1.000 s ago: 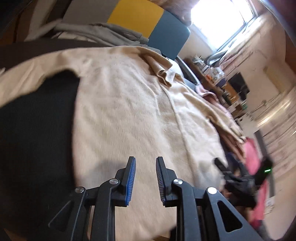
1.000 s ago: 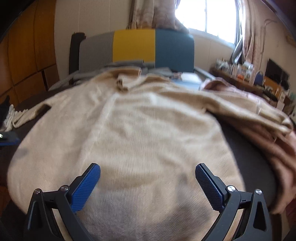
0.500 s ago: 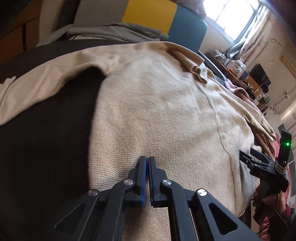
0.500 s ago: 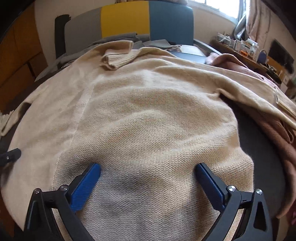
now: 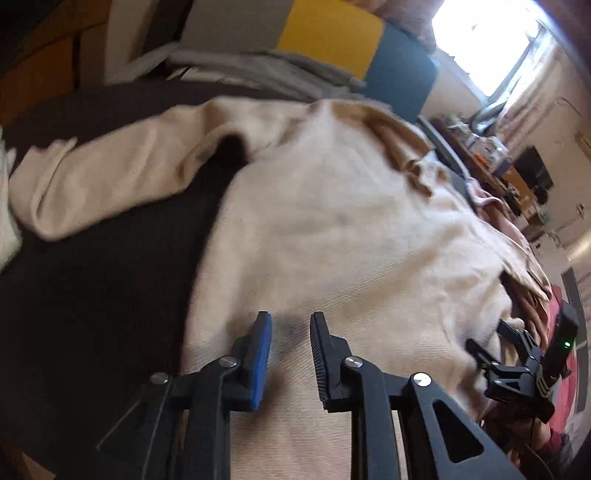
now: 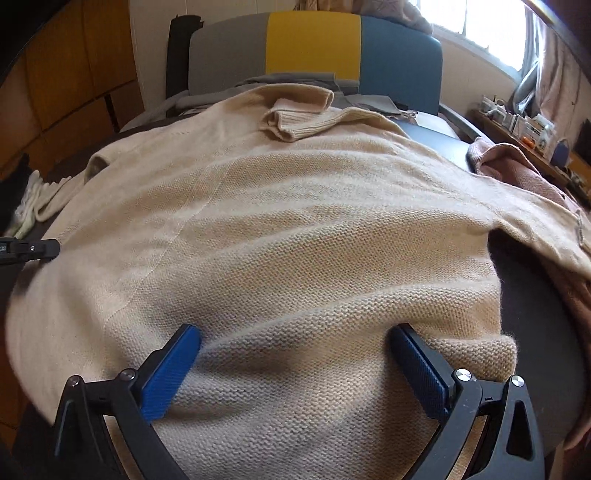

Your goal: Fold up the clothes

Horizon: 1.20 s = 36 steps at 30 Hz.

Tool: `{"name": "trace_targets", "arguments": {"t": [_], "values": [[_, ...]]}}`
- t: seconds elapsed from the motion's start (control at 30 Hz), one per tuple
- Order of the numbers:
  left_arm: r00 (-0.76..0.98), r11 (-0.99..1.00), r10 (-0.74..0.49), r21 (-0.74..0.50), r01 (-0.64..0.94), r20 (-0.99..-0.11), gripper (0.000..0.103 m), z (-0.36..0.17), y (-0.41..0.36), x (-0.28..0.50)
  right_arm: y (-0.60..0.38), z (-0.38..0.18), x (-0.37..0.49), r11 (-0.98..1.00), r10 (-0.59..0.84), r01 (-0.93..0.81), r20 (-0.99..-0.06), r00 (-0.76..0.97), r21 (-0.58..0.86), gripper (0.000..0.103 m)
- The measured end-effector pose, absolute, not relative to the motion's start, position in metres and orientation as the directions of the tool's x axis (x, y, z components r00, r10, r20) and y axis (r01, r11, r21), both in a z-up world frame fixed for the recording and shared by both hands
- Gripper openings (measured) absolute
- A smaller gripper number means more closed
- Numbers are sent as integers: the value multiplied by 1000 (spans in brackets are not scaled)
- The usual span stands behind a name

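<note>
Your left gripper is slightly open, your right gripper wide open, both empty above the hem of the cream knitted sweater; its long axis runs away from you.

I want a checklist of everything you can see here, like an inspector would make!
Surface: dark cover, mostly under clothes.
Job's things: cream sweater spread flat, collar at the far end, one sleeve lying out to the side.
Clutter: pink garment beside the sweater; grey clothes behind it; white cloth at the edge.
Grippers: left gripper jaws slightly apart over the hem; right gripper jaws wide, over the hem.
Cables: nothing seen.
Surroundings: grey, yellow and blue chair back; bright window; crowded shelf.
</note>
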State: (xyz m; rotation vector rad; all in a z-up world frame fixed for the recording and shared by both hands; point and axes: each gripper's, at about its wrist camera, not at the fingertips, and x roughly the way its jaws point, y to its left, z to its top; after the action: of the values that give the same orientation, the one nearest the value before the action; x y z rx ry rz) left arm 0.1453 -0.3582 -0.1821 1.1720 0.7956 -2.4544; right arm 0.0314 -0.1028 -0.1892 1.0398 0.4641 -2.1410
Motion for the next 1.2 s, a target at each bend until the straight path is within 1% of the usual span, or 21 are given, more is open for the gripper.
{"name": "trace_targets", "arguments": {"t": [0.07, 0.1, 0.17, 0.23, 0.33, 0.37, 0.43, 0.53, 0.6, 0.63, 0.7, 0.77, 0.83, 0.9, 1.1, 1.2], "values": [[-676, -819, -6, -384, 427, -737, 22, -163, -354, 134, -101, -190, 31, -680, -455, 733, -776, -436, -14, 103], [-685, -854, -40, -331, 402, -728, 22, -151, -352, 123, -100, -190, 31, -672, -468, 740, -768, -437, -11, 103], [-694, -918, -136, -174, 357, -707, 22, -127, -347, 98, -98, -190, 32, -661, -490, 750, -752, -440, -8, 103], [-706, -966, -222, 51, 255, -673, 22, -108, -336, 65, -97, -189, 29, -654, -495, 757, -754, -432, -4, 103], [-746, -931, -298, 355, 88, -595, 22, -93, -326, 13, -98, -180, 25, -633, -503, 773, -776, -380, 31, 103], [-753, -912, -297, 409, 41, -587, 22, -92, -327, -5, -98, -175, 23, -630, -516, 775, -773, -369, 51, 103], [-761, -871, -285, 489, -48, -583, 22, -92, -333, -41, -99, -158, 13, -636, -535, 771, -743, -402, 40, 103], [-747, -896, -207, 430, -115, -632, 23, -90, -355, -86, -115, -133, -19, -661, -514, 749, -703, -491, -40, 103], [-736, -908, -152, 387, -160, -659, 23, -92, -366, -107, -132, -125, -53, -685, -499, 727, -694, -519, -51, 103], [-730, -913, -124, 366, -182, -672, 23, -93, -371, -118, -143, -128, -75, -701, -470, 710, -706, -529, -66, 103], [-715, -895, -75, 363, -259, -695, 23, -100, -375, -129, -160, -140, -111, -729, -405, 679, -742, -534, -91, 103], [-700, -847, -53, 403, -346, -712, 23, -110, -373, -138, -172, -158, -141, -751, -338, 652, -785, -519, -108, 103], [-679, -806, -42, 426, -410, -733, 23, -116, -370, -151, -175, -181, -157, -763, -325, 643, -825, -462, -60, 103], [-655, -762, -34, 444, -471, -755, 23, -122, -368, -164, -165, -190, -160, -784, -383, 620, -808, -448, 27, 103], [-571, -582, -3, 465, -667, -821, 24, -142, -352, -195, -166, -192, -159, -787, -382, 616, -801, -460, 21, 103], [-541, -529, -16, 466, -709, -841, 25, -153, -341, -210, -167, -190, -161, -788, -390, 615, -800, -457, 33, 103]]}}
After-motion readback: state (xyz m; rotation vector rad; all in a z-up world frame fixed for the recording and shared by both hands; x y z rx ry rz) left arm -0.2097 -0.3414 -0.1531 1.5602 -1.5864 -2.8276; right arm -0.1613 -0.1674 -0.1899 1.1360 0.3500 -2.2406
